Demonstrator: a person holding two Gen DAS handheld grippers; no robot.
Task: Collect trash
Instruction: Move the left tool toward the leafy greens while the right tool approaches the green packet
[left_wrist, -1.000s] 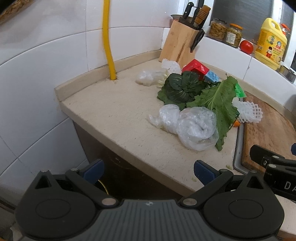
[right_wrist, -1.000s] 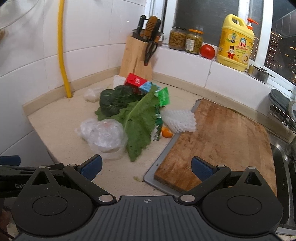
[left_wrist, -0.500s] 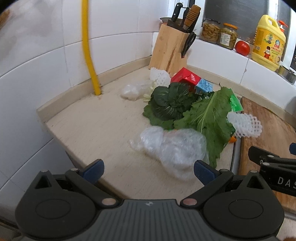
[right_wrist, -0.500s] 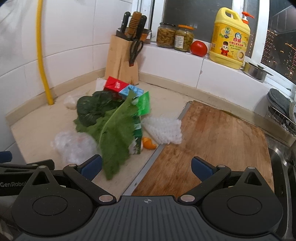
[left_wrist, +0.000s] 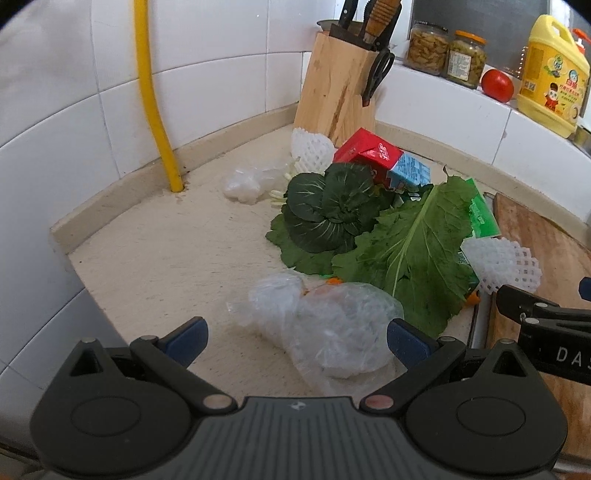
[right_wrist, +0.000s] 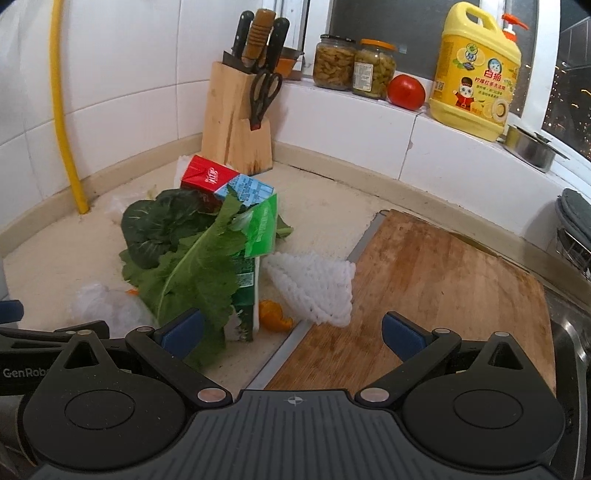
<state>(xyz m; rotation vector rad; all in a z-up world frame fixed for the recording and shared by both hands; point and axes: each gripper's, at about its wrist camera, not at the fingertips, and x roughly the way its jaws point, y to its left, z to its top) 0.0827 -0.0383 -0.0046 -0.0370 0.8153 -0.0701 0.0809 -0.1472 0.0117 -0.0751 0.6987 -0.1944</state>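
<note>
A heap of trash lies on the beige counter (left_wrist: 166, 258). Nearest is a crumpled clear plastic bag (left_wrist: 325, 328), lying between the open fingers of my left gripper (left_wrist: 295, 341). Behind it are green leaves (left_wrist: 406, 251), a dark leafy vegetable (left_wrist: 328, 210), a red and blue carton (left_wrist: 380, 158), a green carton (right_wrist: 255, 258), white foam nets (right_wrist: 317, 284) and orange peel (right_wrist: 273, 315). My right gripper (right_wrist: 291, 330) is open, with the foam net and peel just ahead of its fingers.
A wooden cutting board (right_wrist: 443, 288) lies on the right on a metal tray. A knife block (right_wrist: 236, 125) stands in the corner by a yellow pipe (left_wrist: 155, 99). Jars, a tomato (right_wrist: 406, 92) and a yellow detergent jug (right_wrist: 476, 74) sit on the sill.
Both grippers have moved forward and in over the counter toward the trash. The plastic bag now lies between the left fingers. Both stay open.
</note>
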